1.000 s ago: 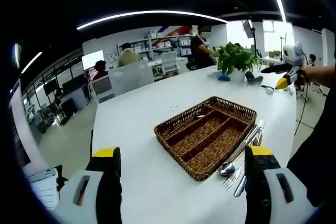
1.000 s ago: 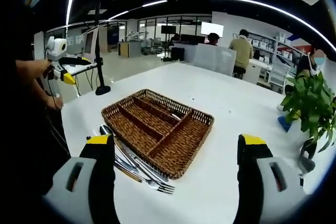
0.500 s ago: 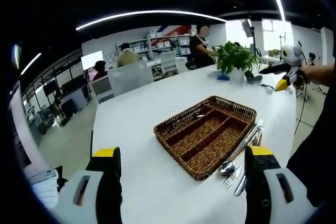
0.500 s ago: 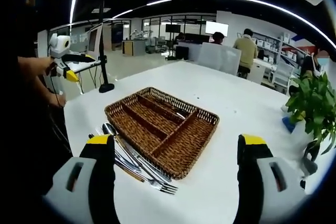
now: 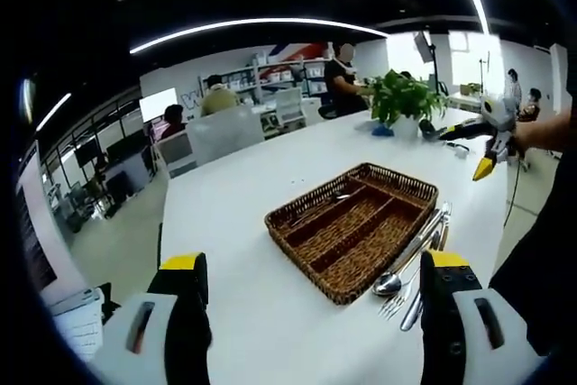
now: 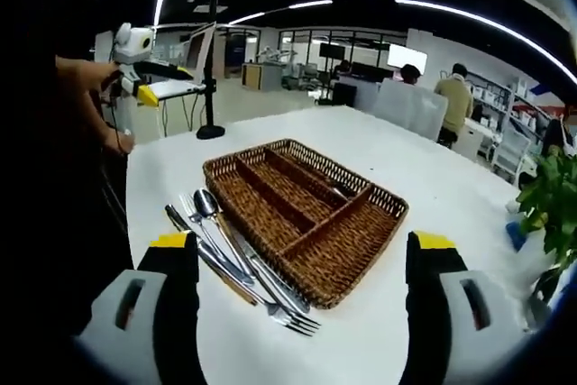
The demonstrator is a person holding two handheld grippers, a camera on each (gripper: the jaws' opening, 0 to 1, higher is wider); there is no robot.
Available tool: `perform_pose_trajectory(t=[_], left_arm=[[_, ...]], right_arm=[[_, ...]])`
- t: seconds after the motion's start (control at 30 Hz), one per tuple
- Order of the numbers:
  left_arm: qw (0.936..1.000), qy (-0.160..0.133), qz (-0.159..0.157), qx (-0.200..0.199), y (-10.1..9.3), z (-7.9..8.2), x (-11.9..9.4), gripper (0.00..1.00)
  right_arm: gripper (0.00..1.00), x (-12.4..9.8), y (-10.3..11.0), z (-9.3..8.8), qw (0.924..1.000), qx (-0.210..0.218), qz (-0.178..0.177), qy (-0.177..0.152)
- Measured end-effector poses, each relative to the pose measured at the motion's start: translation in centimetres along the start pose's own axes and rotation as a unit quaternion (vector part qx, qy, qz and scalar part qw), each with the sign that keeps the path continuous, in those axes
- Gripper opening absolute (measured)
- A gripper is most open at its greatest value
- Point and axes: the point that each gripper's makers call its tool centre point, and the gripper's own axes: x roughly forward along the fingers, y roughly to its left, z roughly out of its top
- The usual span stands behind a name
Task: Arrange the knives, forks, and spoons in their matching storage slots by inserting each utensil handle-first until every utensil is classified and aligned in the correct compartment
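On the white table point(image 6: 424, 178) a wicker tray point(image 6: 306, 214) with long compartments sits in the middle, and the utensils lie in a loose bundle just beside its left long edge in the right gripper view. Going left to right in that view: a dark-handled knife point(image 6: 203, 254) on the outside, then a fork point(image 6: 191, 209) and a spoon point(image 6: 207, 205) with heads at the far end, then another fork point(image 6: 293, 317) with tines toward the camera, close against the wicker. One piece of cutlery point(image 6: 338, 188) already seems to lie in a far compartment, though it is too small to identify. The right gripper point(image 6: 302, 322) is held above the table with its jaws spread wide and nothing between them. In the left gripper view, the tray point(image 5: 352, 227) is centre and the bundle point(image 5: 410, 268) lies along its right side; the left gripper point(image 5: 311, 331) is likewise spread apart and empty.

Sorting looks barely begun. The step in hand appears to be the approach for a first pick. Next, a gripper would need to lower over one utensil, pinch it alone, and turn it so the handle enters its slot first.
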Motion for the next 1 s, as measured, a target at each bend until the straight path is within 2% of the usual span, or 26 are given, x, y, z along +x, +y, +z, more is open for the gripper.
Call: perform_pose_trajectory(t=[0.03,0.17,0.3,0.63,0.73,0.87,1.0], left_arm=[[1.0,0.002,-0.001,-0.001,-0.1,-0.1,-0.1,0.99],[1.0,0.001,0.0,0.002,-0.2,0.0,-0.3,0.99],[1.0,0.003,0.001,0.004,-0.4,-0.1,-0.5,0.99],[1.0,0.003,-0.002,0.0,-0.7,-0.5,-0.6,0.99],[1.0,0.002,0.0,-0.001,-0.6,-0.4,-0.6,0.99],[1.0,0.001,0.004,-0.003,-0.4,-0.4,-0.7,0.99],[1.0,0.0,0.008,-0.004,-0.3,-0.4,-1.0,0.99]], right_arm=[[0.95,0.4,0.7,-0.6,0.9999,-0.002,0.008,0.008],[0.93,0.9,1.7,-1.2,0.9997,0.001,0.02,0.014],[0.91,1.2,1.6,-1.1,0.9999,0.007,0.014,0.005],[0.78,2.5,3.0,-2.6,0.9988,0.011,0.043,0.022],[0.75,3.2,3.5,-3.9,0.9973,0.03,0.053,0.039],[0.7,4.1,5.0,-6.1,0.9944,0.026,0.08,0.063],[0.6,4.5,6.1,-6.9,0.9923,0.028,0.097,0.071]])
